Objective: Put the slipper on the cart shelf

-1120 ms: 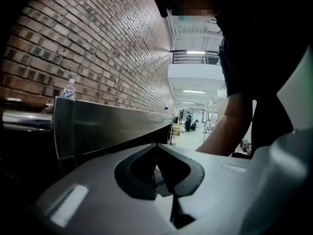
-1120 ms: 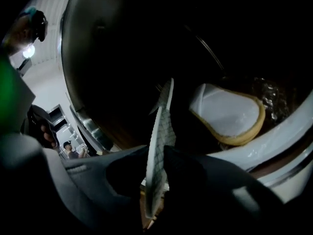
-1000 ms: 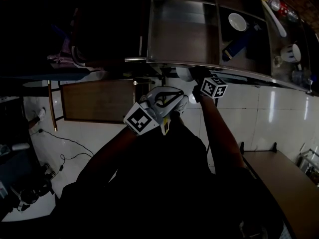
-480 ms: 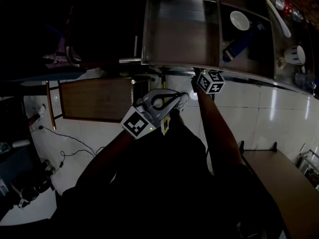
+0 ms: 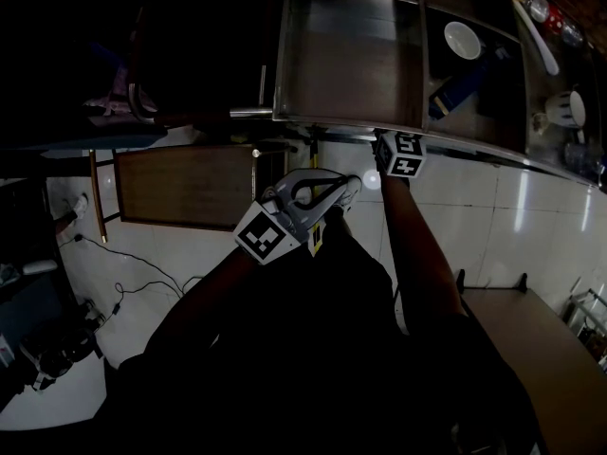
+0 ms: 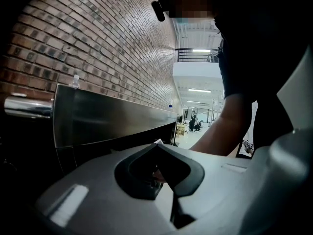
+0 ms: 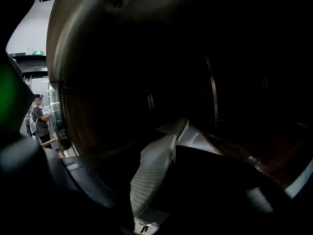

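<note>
At far left of the head view, a brown board point(image 5: 180, 190) stands over pale floor tiles point(image 5: 493, 207); a cable point(image 5: 133, 275) trails across them

Left gripper point(image 5: 334, 193) held in front of the body, below the cart's handle bar point(image 5: 248, 112). Jaws together, nothing between them. Its own view looks past the steel side of the cart point(image 6: 112, 121) to a brick wall point(image 6: 98, 38)

Right gripper point(image 7: 168, 151) reaches further forward, its marker cube point(image 5: 400, 154) just under the cart's near edge. Jaws closed on the slipper point(image 7: 151, 177), whose white ribbed sole faces the camera. The slipper points into the dark space inside the cart, over a brownish shelf point(image 7: 264, 155). Too dark to tell whether it touches the shelf

On the cart's top level, the left compartment point(image 5: 346, 64) shows bare steel. The next one to the right holds a white bowl point(image 5: 462, 39) and a blue object point(image 5: 453, 91). A white cup point(image 5: 567, 107) sits further right
</note>
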`<state>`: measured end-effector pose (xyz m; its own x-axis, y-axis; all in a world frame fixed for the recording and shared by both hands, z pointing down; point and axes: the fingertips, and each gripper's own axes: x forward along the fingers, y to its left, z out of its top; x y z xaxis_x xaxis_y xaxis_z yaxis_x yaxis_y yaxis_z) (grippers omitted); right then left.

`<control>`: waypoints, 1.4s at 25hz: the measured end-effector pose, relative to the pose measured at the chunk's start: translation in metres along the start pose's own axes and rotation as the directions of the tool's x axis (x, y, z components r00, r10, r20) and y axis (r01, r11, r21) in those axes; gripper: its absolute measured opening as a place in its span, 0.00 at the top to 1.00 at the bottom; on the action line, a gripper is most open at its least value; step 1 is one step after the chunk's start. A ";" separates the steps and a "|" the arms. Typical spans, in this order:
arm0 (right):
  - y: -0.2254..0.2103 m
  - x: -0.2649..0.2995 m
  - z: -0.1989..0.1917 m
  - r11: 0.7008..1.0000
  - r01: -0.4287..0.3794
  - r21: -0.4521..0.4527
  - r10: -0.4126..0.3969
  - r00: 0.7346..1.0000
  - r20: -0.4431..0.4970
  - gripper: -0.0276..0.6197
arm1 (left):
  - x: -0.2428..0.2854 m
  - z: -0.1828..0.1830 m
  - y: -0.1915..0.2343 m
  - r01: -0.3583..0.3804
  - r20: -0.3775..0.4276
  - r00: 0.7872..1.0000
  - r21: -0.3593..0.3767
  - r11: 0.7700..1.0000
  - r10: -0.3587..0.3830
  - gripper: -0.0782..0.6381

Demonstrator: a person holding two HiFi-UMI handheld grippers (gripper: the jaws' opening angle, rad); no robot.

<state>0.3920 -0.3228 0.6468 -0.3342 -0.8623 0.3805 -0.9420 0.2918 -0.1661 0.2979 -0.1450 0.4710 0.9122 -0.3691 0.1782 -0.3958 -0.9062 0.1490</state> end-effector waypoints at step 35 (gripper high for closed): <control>0.232 -0.189 0.110 0.927 -0.319 -0.195 0.346 0.930 0.126 0.57 | -0.114 0.044 0.009 0.037 0.130 0.990 0.066 0.997 -0.045 0.89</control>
<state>0.2406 -0.1374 0.4359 -0.6328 -0.7527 0.1816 -0.7733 0.6264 -0.0981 0.1945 -0.1203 0.4097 0.9352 -0.3514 0.0433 -0.3539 -0.9308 0.0914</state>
